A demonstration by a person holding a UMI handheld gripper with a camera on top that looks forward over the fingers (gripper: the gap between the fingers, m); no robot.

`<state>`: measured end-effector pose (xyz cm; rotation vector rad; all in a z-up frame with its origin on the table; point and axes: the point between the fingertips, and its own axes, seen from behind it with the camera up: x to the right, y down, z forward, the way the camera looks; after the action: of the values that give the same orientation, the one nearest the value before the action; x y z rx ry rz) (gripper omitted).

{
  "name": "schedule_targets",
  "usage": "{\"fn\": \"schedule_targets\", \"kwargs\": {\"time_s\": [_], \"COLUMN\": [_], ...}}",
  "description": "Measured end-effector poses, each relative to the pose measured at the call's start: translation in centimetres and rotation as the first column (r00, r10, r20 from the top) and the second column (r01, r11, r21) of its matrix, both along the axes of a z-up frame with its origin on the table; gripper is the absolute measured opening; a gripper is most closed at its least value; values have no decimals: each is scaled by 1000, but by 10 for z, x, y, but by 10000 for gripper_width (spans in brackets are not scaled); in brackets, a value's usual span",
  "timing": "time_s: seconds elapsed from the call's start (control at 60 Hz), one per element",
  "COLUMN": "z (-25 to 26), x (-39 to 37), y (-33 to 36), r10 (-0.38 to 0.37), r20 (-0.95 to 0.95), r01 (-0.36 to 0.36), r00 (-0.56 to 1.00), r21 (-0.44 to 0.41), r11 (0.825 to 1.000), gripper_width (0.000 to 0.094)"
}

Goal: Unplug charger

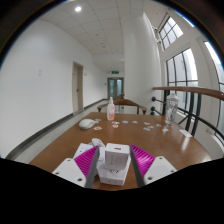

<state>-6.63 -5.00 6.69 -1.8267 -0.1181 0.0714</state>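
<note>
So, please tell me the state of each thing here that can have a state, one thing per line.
fingers: open, one at each side of the charger.
charger: white, upright between the fingers; whether it is plugged in is not visible.
bottle: standing upright, far beyond the fingers on the table.
door: closed.

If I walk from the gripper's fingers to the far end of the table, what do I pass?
Gripper, open, with the white charger standing between its fingers → bare wooden table → white bottle → chair at the far end.
</note>
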Motion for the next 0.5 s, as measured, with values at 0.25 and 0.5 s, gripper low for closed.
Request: {"fn": "schedule_targets", "kwargs": {"time_s": [0.25, 0.5], "z": [-11, 103], "x": [3, 27], "y": [18, 2], "r10": [-35, -69], "r20": [-40, 20], "r01": [36, 60], "r00": [999, 997], "r21": [30, 283], "r11": [999, 957], "gripper_width": [261, 185]}}
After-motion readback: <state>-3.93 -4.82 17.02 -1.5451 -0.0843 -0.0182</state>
